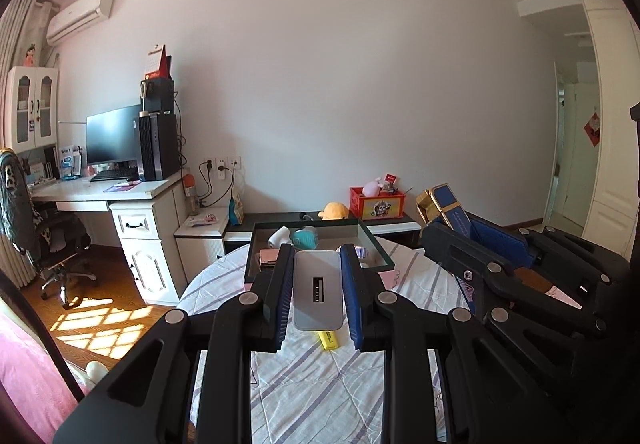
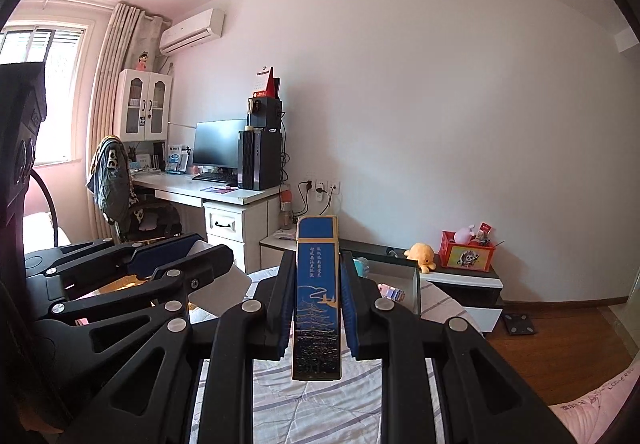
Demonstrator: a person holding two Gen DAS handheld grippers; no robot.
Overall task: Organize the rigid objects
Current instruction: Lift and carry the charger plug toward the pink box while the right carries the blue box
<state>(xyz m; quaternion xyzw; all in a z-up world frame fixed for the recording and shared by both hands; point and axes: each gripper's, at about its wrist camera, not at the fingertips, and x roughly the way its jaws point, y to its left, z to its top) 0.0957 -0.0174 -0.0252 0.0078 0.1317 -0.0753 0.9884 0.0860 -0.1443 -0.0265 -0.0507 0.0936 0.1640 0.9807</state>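
Pinching a grey power bank (image 1: 318, 290) in the left gripper (image 1: 316, 296) and a blue box (image 2: 317, 300) in the right gripper (image 2: 316, 308); both lifted over the table (image 1: 320, 384), likely bound for the tray (image 1: 256, 248).

monitor (image 2: 218, 142), white desk (image 2: 224, 193), office chair (image 1: 60, 244), air conditioner (image 2: 192, 30), orange plush (image 2: 424, 255)

Left wrist view: looks forward along the left gripper (image 1: 316, 292) from close above the striped table (image 1: 312, 376); faces the far white wall; desk (image 1: 108, 190) far left; doorway far right
Right wrist view: looks along the right gripper (image 2: 317, 308), near the same table (image 2: 320, 396); faces the same wall; window far left
Shared: dark tray (image 1: 376, 240) (image 2: 414, 284); desk (image 2: 208, 190); red box (image 1: 377, 204) (image 2: 467, 250); each gripper shows at the other view's side (image 1: 472, 240) (image 2: 192, 256)
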